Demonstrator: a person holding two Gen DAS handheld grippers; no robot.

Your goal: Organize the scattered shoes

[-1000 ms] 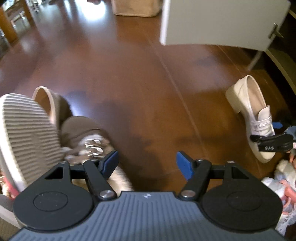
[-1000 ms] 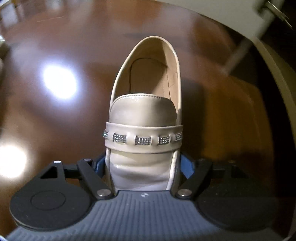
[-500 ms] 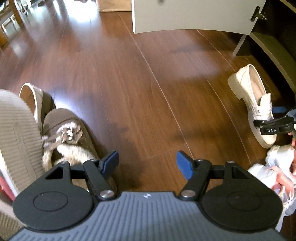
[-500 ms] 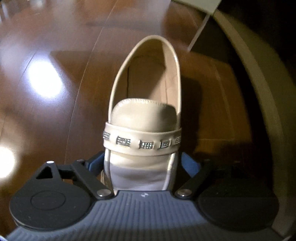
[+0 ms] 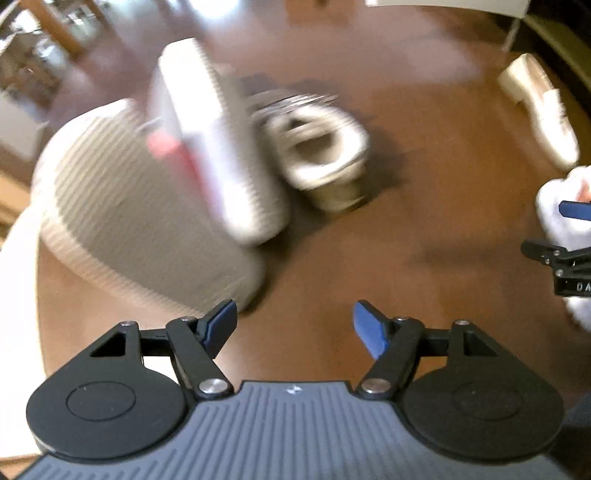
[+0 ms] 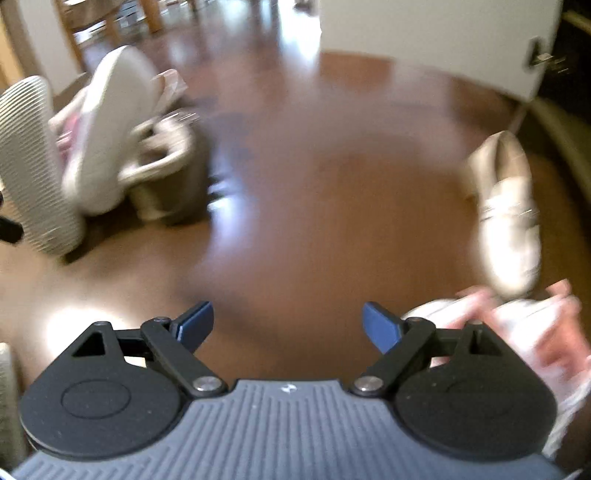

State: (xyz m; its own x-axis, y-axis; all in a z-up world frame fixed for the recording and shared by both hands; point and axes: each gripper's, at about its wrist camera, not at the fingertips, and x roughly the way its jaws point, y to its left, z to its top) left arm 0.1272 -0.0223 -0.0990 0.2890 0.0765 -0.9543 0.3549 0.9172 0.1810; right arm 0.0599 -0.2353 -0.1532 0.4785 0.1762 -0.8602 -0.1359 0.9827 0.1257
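Both views are motion-blurred. My left gripper (image 5: 293,328) is open and empty above the wooden floor (image 5: 332,266). Ahead to its left lies a pile: a ribbed-sole shoe (image 5: 140,206), a white and red sneaker (image 5: 207,147) and a brown fur-lined shoe (image 5: 321,155). My right gripper (image 6: 287,326) is open and empty. The cream loafer (image 6: 508,214) stands on the floor to its right, apart from the fingers; it also shows in the left wrist view (image 5: 539,114). The pile appears at the left of the right wrist view (image 6: 110,147).
A white and pink sneaker (image 6: 517,325) lies beside my right gripper's right finger. A white cabinet door (image 6: 443,40) stands open at the back right, with a dark cabinet opening (image 6: 572,92) beside it. Chair legs (image 6: 110,22) stand at the back left.
My right gripper has let go of the cream loafer, opened and pulled back; the loafer now stands on the floor. My left gripper has swung left toward the shoe pile.
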